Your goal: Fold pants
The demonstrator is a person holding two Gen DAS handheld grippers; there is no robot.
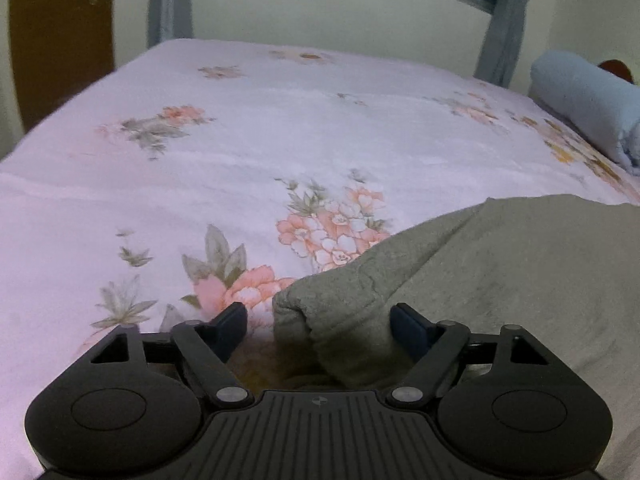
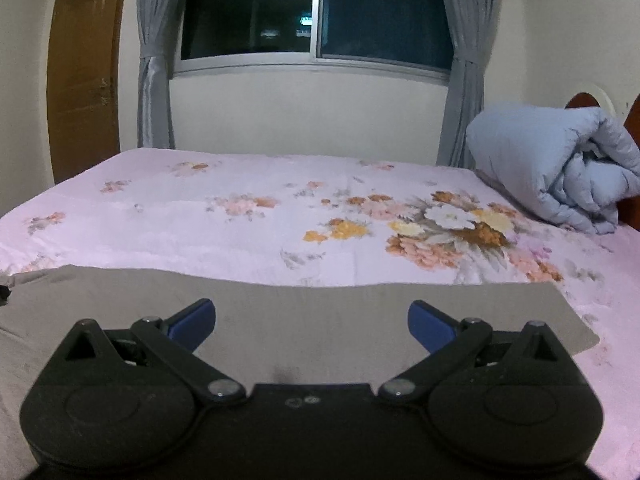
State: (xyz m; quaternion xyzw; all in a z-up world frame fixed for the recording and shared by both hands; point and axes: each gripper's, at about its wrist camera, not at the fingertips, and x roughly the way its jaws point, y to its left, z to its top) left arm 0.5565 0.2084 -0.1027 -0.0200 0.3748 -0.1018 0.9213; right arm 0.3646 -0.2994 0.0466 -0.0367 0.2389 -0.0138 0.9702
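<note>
Home bedroom: bed [image 2: 240,216], curtained window [image 2: 316,12], duvet [image 2: 560,168].

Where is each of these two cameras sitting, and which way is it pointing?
Left wrist view: on the left gripper, looking down along its open jaws at a bunched end of the grey pants on the flowered bedsheet; no hand shows.
Right wrist view: on the right gripper, looking more level across the flat pants toward the window; jaws open, no hand shows.
Shared: pants, sheet, rolled blue duvet, grey curtains.
</note>
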